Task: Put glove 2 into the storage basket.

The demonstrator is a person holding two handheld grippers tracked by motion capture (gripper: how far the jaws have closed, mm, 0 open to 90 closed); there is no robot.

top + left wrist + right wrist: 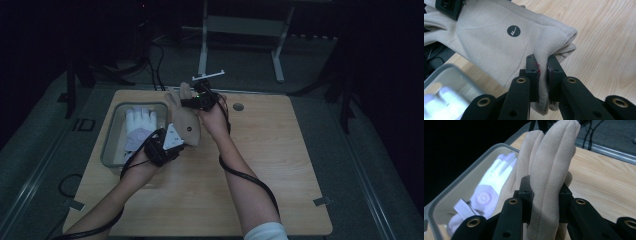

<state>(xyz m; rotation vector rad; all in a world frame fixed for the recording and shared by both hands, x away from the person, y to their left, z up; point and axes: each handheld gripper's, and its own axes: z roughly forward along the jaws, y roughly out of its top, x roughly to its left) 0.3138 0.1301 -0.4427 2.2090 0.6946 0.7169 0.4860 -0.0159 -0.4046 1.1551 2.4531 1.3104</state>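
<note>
From my remote seat I saw the wooden table (200,200) take up most of the high view, its pale top lit against a dark room, with a white-framed stand (240,30) on the floor beyond its far edge. Near the table's left side stood a grey tray (111,131) with rounded corners, and inside it lay a white glove (140,122), fingers pointing away from me and a round emblem on its back. Just right of the tray, lifted clear of the tabletop, a beige glove (184,122) was stretched between the two tools, its fingers up and away and its cuff toward me. The left gripper (165,145) had its jaws pinched tight on the cuff end of that beige glove; in the left gripper view the fabric bunched between the pads and a small dark round logo (513,31) with a white tick sat on the glove's back. The right gripper (200,101) was closed around the glove's padded fingers, and in the right gripper view the jaws pressed on them from both sides while the fingertips stood above the jaw tips. A black cable (250,177) trailed from the right gripper along the person's forearm
</note>
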